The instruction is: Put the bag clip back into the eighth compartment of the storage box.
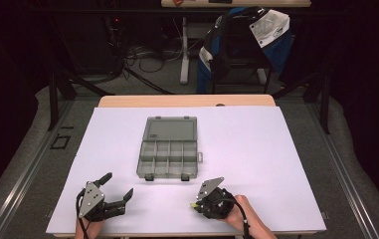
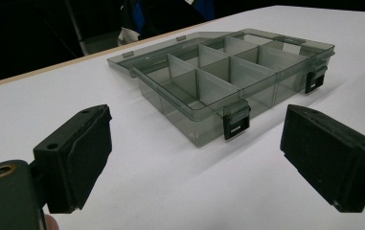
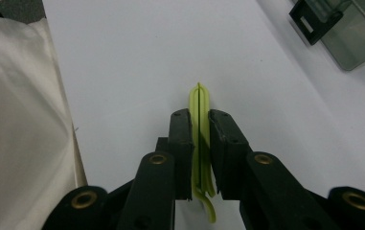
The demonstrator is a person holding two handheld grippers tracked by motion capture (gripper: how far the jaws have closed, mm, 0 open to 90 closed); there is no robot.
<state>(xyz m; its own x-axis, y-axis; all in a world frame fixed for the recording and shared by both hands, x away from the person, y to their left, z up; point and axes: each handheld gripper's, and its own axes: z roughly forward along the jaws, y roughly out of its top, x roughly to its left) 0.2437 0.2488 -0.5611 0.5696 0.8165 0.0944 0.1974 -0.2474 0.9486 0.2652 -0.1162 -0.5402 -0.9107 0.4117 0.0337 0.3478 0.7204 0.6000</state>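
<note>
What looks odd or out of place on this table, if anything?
Nothing stands out. The grey compartment box sits square on the white table, lid open flat, compartments empty. The right gripper pinches a thin yellow-green piece; the left gripper is open.

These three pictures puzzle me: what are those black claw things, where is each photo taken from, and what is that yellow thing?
No robot here: a person holds a two-jaw gripper in each hand. The high view looks down on the white table. The left gripper is open, with nothing between its jaws. The right gripper is shut on a thin yellow-green plastic piece. The other two pictures come from cameras riding on each gripper. Between them lies an open grey compartment box, its compartments apparently empty, lid folded back.
</note>
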